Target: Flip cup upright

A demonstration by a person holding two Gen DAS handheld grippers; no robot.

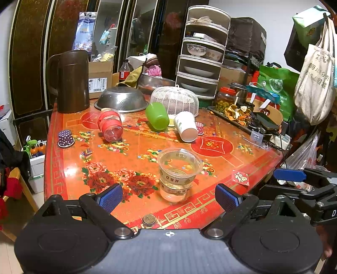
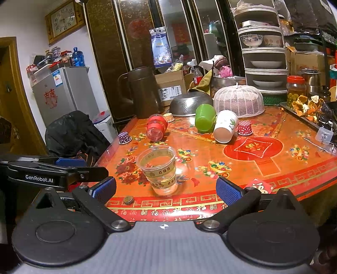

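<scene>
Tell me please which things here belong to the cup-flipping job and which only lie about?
Job: clear cup upright; green cup, white cup, red cup lying on their sides; both open grippers, left, right.
Lying about: colander, brown jug, coin.

A cluttered home dining room: a flowered red table point(image 2: 273, 168) carries a colander point(image 2: 187, 104) and mesh food cover point(image 2: 239, 101), with stacked dish shelves point(image 2: 265, 52), a small fridge point(image 2: 63, 92) and wall clock point(image 2: 64, 20).

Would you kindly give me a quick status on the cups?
Both hand-held grippers, left and right, open, empty. Clear cup upright; green cup, white cup, red cup lying tipped. Path clear.
</scene>
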